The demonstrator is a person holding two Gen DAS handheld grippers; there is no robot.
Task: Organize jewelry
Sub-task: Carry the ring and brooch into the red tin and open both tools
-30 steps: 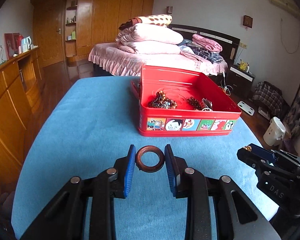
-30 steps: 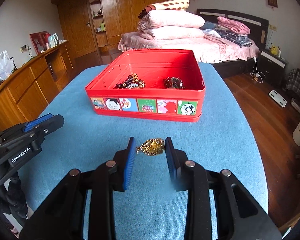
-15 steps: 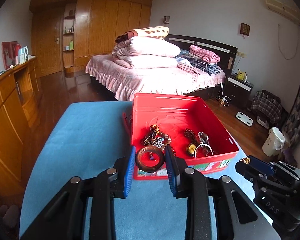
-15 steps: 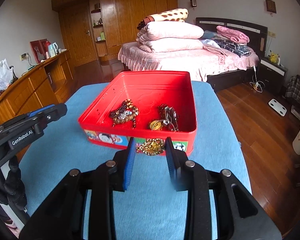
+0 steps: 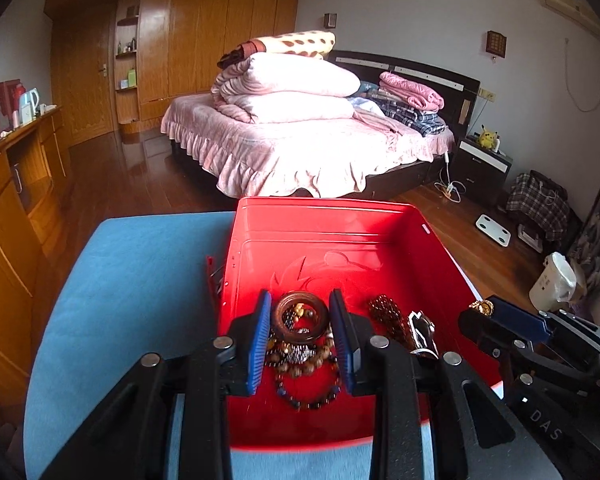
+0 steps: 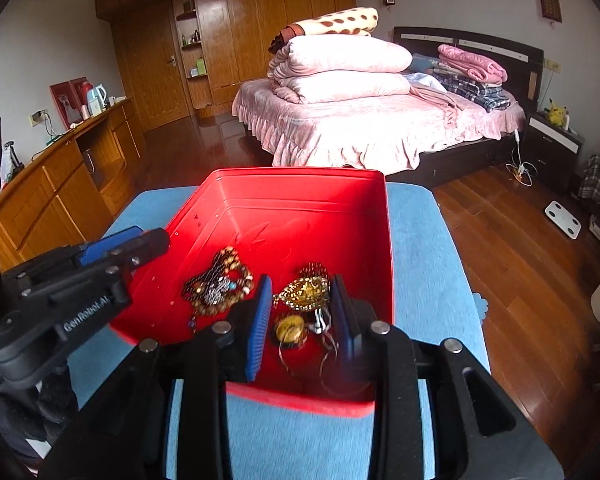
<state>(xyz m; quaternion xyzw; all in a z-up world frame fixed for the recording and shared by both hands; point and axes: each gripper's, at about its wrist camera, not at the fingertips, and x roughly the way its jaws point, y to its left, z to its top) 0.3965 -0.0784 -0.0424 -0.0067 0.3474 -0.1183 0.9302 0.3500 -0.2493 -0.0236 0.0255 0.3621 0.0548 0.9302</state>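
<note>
My left gripper (image 5: pixel 300 316) is shut on a brown wooden ring (image 5: pixel 278 318) and holds it over the left part of the open red tin box (image 5: pixel 324 220). My right gripper (image 6: pixel 302 296) is shut on a gold beaded ornament (image 6: pixel 304 294) and holds it over the right part of the same box (image 6: pixel 300 184). Beaded bracelets (image 5: pixel 304 364) lie in the box under the ring; they also show in the right wrist view (image 6: pixel 218 286). A dark bead string (image 5: pixel 386 310) and a gold piece (image 6: pixel 290 328) lie in the box too.
The box stands on a table with a blue cloth (image 5: pixel 132 280). The table's right edge drops to a wooden floor (image 6: pixel 520 248). A wooden cabinet (image 6: pixel 60 184) stands to the left and a bed (image 6: pixel 380 120) behind.
Both grippers rose from the cloth and moved forward over the box, each still holding its piece. The box now lies right under the fingers.
</note>
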